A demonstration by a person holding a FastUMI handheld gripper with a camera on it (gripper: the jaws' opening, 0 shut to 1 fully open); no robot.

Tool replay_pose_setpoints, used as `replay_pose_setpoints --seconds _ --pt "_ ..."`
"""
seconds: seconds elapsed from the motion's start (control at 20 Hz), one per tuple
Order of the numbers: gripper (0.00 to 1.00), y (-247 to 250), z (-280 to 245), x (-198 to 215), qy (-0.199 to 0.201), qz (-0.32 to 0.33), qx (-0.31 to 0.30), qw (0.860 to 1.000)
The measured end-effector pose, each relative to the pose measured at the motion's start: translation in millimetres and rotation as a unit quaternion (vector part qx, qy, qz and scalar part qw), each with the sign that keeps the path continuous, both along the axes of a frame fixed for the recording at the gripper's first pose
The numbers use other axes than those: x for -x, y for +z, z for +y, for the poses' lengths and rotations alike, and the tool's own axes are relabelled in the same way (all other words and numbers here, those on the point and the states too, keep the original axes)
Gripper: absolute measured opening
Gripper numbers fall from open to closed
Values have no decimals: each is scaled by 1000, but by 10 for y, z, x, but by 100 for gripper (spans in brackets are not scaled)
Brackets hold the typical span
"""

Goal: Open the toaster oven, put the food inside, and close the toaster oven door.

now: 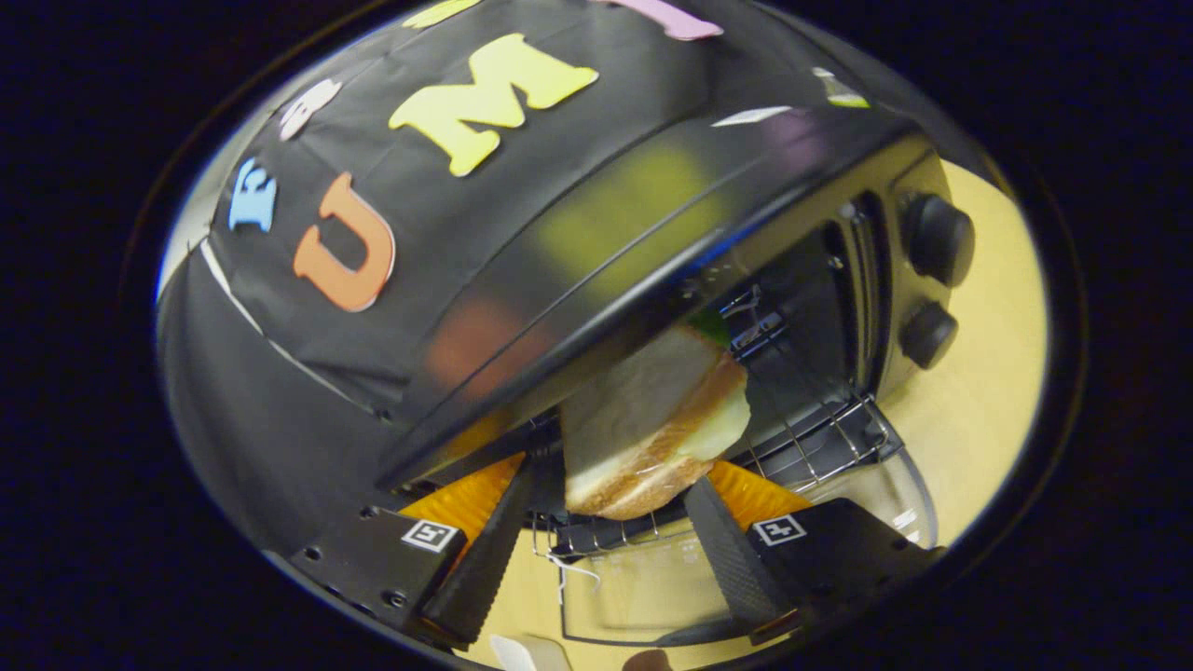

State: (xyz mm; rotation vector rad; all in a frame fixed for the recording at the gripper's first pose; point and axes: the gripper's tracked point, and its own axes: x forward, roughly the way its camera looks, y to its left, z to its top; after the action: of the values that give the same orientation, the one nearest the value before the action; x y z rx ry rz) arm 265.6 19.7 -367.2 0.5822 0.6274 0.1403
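Observation:
The black toaster oven (596,252) stands just ahead of me with its glass door (643,592) folded down flat under my fingers. Its wire rack (825,447) is slid partway out of the mouth. A sandwich (652,410) of toasted bread with a pale filling and a bit of green is held upright on edge, its far end reaching into the oven mouth above the rack. My gripper (620,477) is shut on the sandwich, with a finger pressed against each side of its lower part.
Two round black knobs (937,238) (927,334) sit on the oven's front panel beside the mouth. The oven rests on a light wooden table (993,391). The booth's black cloth wall (280,373) hangs behind and beside the oven.

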Motion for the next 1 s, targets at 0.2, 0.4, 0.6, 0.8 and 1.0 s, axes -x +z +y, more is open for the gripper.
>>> replay_pose_setpoints --seconds 0.2,0.4,0.6,0.8,1.0 --pt "100 -141 -47 196 34 36 82 995" --pt "100 -155 -64 400 61 61 132 987" --pt "100 -58 -52 571 76 57 154 983" --pt "100 203 -20 849 81 27 181 980" --pt "100 434 -9 1183 81 -15 211 974"
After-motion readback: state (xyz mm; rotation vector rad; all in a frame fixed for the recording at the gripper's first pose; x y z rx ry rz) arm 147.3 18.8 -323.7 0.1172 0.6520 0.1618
